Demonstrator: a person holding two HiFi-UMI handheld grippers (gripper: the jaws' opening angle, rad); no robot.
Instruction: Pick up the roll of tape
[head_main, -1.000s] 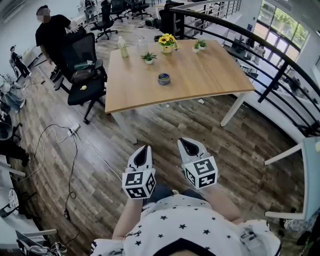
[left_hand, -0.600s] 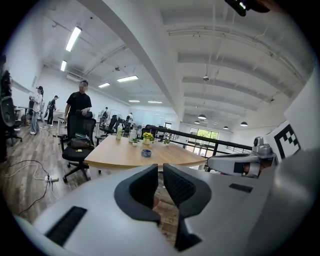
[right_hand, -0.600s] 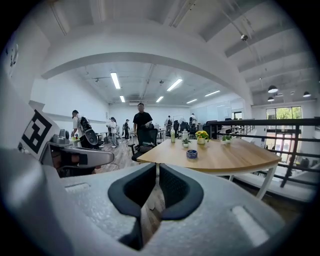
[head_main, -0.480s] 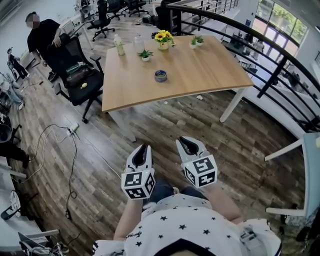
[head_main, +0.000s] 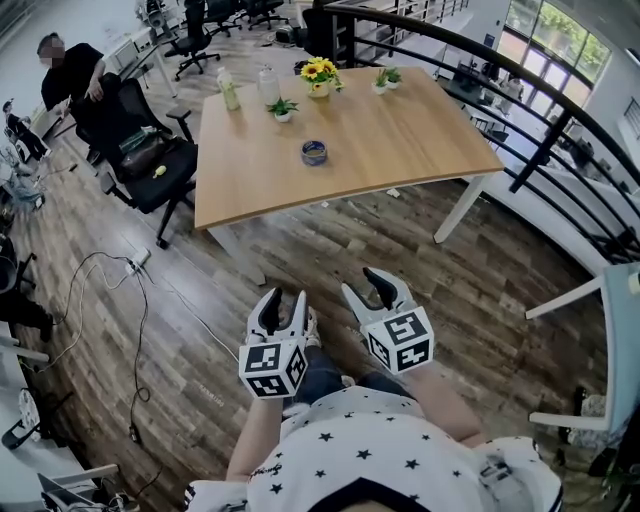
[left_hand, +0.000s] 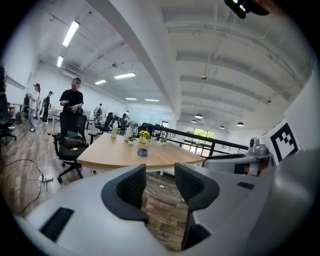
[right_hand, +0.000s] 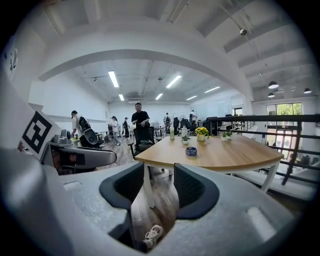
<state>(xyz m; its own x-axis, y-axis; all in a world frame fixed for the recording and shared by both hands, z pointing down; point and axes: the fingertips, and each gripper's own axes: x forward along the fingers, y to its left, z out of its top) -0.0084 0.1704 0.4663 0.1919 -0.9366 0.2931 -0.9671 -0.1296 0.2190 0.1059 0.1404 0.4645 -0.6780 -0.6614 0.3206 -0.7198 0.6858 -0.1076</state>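
The roll of tape (head_main: 314, 152) is a small blue ring that lies flat near the middle of the wooden table (head_main: 400, 150), far ahead of both grippers. The left gripper view shows the roll (left_hand: 142, 152) above the jaws, and so does the right gripper view (right_hand: 191, 151). My left gripper (head_main: 283, 304) and right gripper (head_main: 365, 286) hang side by side over the wooden floor, well short of the table. Both have just been opening their jaws and stand open with nothing between them (left_hand: 160, 182) (right_hand: 159, 185).
Small potted plants (head_main: 282, 109), a sunflower pot (head_main: 318, 74) and two bottles (head_main: 228, 90) line the table's far side. A black office chair (head_main: 150, 165) and a person (head_main: 65, 75) are at the left. Cables (head_main: 120, 290) trail on the floor. A black railing (head_main: 540, 110) runs along the right.
Both grippers' jaws went from shut to wide open, with nothing in them. The head view shifted a little, so the table and chair sit slightly further left in the picture.
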